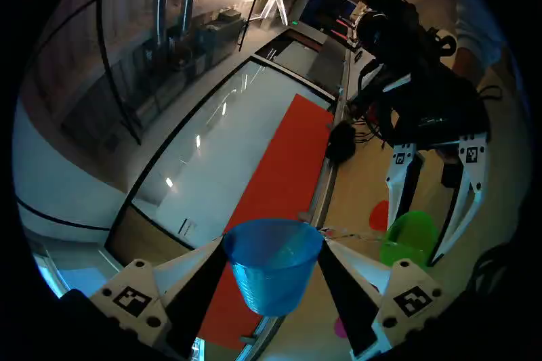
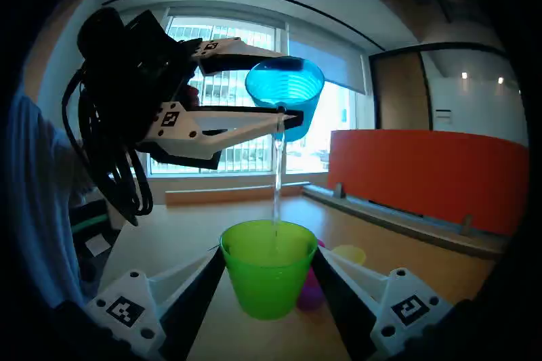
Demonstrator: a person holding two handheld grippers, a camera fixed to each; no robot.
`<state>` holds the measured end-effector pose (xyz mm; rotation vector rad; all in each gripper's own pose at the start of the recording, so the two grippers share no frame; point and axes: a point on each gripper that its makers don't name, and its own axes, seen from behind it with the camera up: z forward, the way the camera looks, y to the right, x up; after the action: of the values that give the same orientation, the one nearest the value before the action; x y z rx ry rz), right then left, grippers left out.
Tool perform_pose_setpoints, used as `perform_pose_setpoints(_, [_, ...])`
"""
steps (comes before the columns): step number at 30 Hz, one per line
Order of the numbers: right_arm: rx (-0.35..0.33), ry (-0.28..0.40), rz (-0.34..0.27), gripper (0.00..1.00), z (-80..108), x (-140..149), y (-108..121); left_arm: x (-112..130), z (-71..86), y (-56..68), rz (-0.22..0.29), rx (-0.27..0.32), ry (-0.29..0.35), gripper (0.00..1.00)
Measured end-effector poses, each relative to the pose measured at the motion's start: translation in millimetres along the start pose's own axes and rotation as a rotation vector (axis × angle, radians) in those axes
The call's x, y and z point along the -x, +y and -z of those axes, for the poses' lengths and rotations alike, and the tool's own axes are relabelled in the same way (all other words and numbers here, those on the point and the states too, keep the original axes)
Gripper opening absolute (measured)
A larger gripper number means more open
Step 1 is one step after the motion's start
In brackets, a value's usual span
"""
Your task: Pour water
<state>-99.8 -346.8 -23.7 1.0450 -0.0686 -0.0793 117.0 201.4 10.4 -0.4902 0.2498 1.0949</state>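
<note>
Water stream [image 2: 276, 178] is fed from tilted blue cup [image 2: 284, 93], pinched in fingers of left gripper [image 1: 271, 244], high above green cup [image 2: 268, 280] pinched in fingers of right gripper [image 2: 269, 256]. Long fall: with small drift, table [image 2: 196, 225] could get splashed.

The green cup [image 2: 267, 273] is hiding most of a purple cup [image 2: 310, 296]; a yellow cup [image 2: 349, 253] is sitting half behind a finger [image 2: 362, 276].
</note>
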Motion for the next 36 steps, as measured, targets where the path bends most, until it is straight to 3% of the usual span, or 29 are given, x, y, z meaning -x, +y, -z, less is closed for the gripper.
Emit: perform_pose_setpoints(36, [0.01, 0.008, 0.015, 0.91, 2.4, -1.5, 7.1, -7.7, -1.2, -6.8, -0.211, -0.04, 0.001, 0.89])
